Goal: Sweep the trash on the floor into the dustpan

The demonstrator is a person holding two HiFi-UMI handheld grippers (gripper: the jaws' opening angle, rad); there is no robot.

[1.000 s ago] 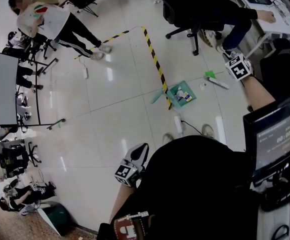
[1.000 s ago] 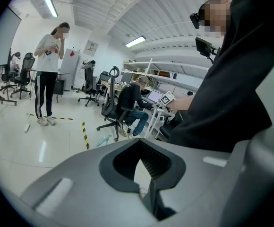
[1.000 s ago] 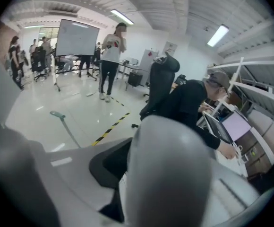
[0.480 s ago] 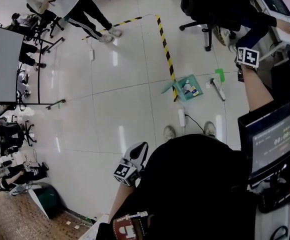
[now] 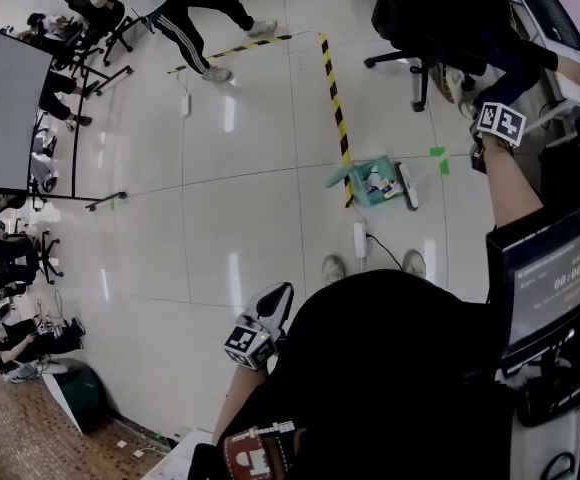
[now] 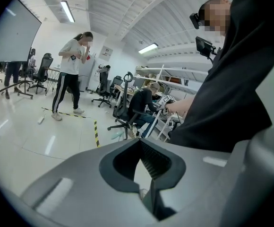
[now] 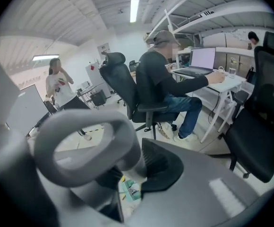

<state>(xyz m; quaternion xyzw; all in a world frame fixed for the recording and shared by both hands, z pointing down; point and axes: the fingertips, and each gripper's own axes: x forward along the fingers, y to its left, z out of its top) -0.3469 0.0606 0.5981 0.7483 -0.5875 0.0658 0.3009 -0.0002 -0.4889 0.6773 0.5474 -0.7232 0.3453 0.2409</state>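
Note:
In the head view a teal dustpan (image 5: 370, 184) lies on the white floor beside the striped tape, with bits of trash inside it. The white broom head (image 5: 407, 186) rests against the dustpan's right side. My right gripper (image 5: 491, 134) is raised at the right, over the broom. In the right gripper view, that gripper (image 7: 130, 172) is shut on the grey loop-topped broom handle (image 7: 82, 143), and the dustpan (image 7: 129, 189) shows far below. My left gripper (image 5: 269, 310) hangs by my hip. In its own view it (image 6: 144, 168) is shut on nothing.
Yellow-black tape (image 5: 334, 103) runs across the floor to the dustpan. A white power strip (image 5: 359, 240) lies before my shoes (image 5: 333, 268). A seated person on an office chair (image 5: 422, 30) is close at the upper right, and a green floor mark (image 5: 438, 154) is nearby. Another person walks at the top left (image 5: 198, 3).
The broom head has swept left from near the green mark up against the dustpan. My right gripper moved with it. The left gripper stayed put.

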